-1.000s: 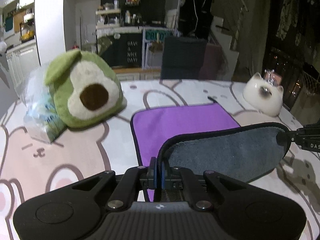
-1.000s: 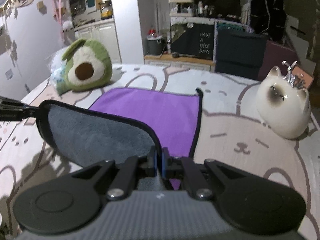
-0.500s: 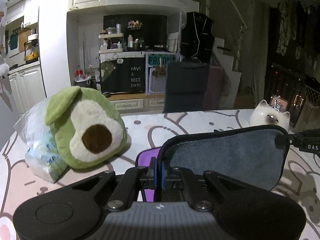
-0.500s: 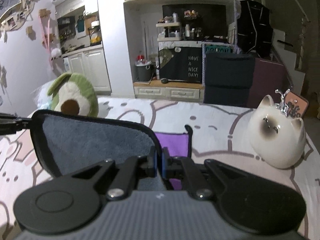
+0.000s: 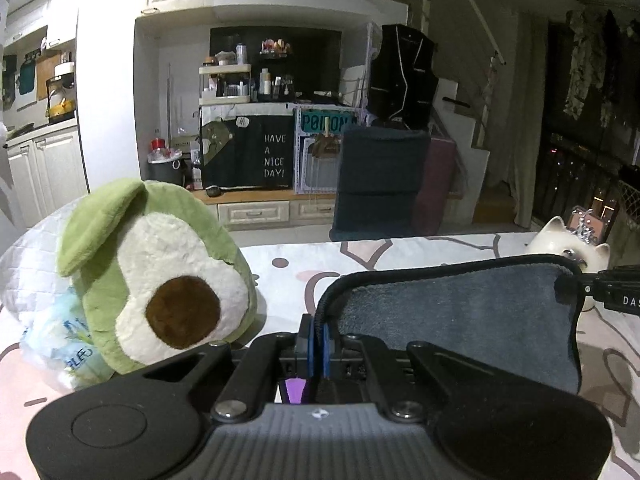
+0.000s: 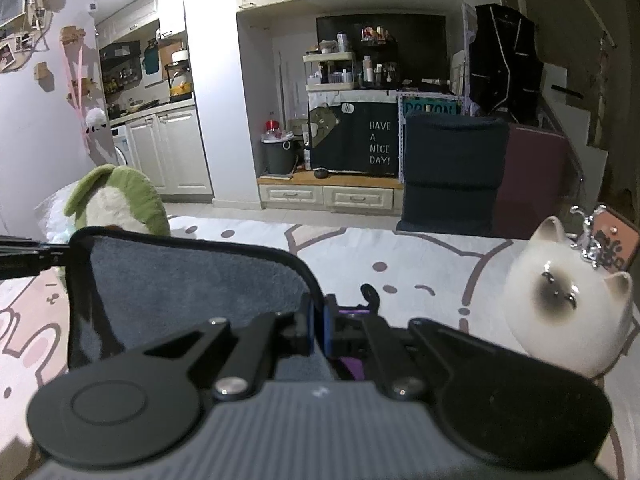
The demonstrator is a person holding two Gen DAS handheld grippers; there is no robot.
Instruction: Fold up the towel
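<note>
Readable text: dark cloth (image 5: 256, 152) in the bg alcove says "HAVE A NICE DAY!" in white; a teal sign (image 5: 328, 122) next to it reads "POISON", partly cut off. The right gripper's arm entering the left wrist view shows "DAS" (image 5: 630, 301), rest out of frame. Blue print on the plastic pack (image 5: 60, 344) behind the plush is too blurred to read.

Towel (image 5: 460, 312): grey fleecy side faces both cams, black piped edge, corners rounded. A purple sliver of its other face shows under the left gripper (image 5: 316, 344) and, in the right wrist view, under the right gripper (image 6: 319, 330). The towel (image 6: 192, 280) is held up off the tabletop (image 5: 360, 256), stretched betw. the two grippers, top edge arching from one to the other.

Left gripper: jaws closed on the towel's edge, piping pinched betw. the blue pads. Right gripper: same, jaws clamped on the opposite corner.

Tabletop has a pink/white cartoon-animal cover. Avocado plush (image 5: 156, 272) sits toward the left edge, touching the plastic pack behind it. White cat figurine (image 6: 568, 296) stands near the right edge, w/ a small orange tag (image 6: 612, 244) just behind it.
</note>
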